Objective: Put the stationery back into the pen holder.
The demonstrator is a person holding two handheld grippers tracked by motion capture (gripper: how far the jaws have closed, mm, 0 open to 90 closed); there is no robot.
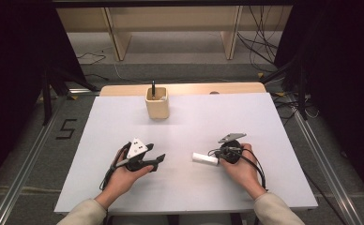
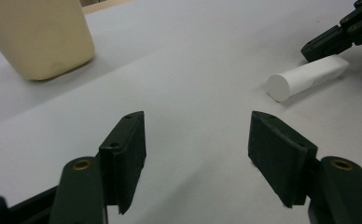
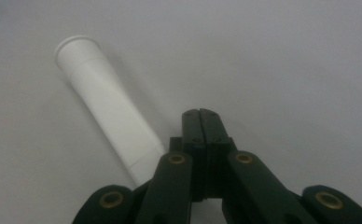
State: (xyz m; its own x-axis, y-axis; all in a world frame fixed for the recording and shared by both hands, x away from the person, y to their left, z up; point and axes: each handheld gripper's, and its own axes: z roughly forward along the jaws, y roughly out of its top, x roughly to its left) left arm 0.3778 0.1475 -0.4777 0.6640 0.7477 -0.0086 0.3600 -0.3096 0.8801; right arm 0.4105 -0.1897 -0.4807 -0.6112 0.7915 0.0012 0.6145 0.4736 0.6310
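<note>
Fingers of the left gripper point(image 2: 195, 158) stand spread wide with nothing between them, bare white surface point(image 1: 194, 187) under the gap. Fingers of the right gripper point(image 3: 201, 122) are pressed together, pads flush, gripping nothing.

White tube point(image 1: 204, 158) lies flat on the surface, lower centre-right of the high view. Long axis runs roughly left to right across the frame, tilted slightly. Its right end sits just beside the right gripper's shut tips; whether they touch cannot be told. Flared, capped end points toward frame centre. In the right gripper view the tube point(image 3: 109, 116) runs from the upper left down alongside the left of the fingers, beside them and not between.

From the left gripper view, tube point(image 2: 307, 77) lies at upper right, flat round end facing the camera, well apart from the spread fingers. Right hand point(image 1: 238, 171) is clearly nearer; left hand point(image 1: 124, 176) rests at lower left of the high view.

Judgement: a grasp by the right side would need its fingers to part first and shift over the tube.

Farther back, a beige holder cup point(image 1: 157, 103) stands upright near the far edge, a dark pen point(image 1: 153, 88) sticking up from it.

No brand, label or print readable on tube or cup. A dark mark like a "5" point(image 1: 66, 129) sits on the floor at left.
</note>
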